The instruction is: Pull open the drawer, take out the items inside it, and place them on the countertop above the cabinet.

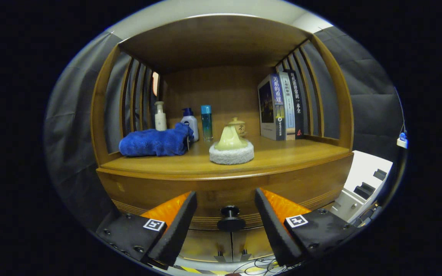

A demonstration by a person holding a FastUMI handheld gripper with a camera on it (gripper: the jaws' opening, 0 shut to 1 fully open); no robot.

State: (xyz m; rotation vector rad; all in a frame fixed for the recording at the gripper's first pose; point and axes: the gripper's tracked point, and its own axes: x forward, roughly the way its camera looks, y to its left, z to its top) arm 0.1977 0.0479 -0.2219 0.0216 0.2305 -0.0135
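My gripper (225, 222) stands wide, gripping nothing, fingers flanking the drawer knob (230, 218) at lower centre so a squeeze could catch it; the drawer front (221, 189) sits flush, contents hidden.

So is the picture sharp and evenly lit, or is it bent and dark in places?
Gripper view: the fisheye lens bows the countertop edge and the cabinet posts; towel, books and the drawer knob look sharp; light falls on the countertop, while the shelf's back corners are shaded; the open gripper has the knob between its fingers, untouched.
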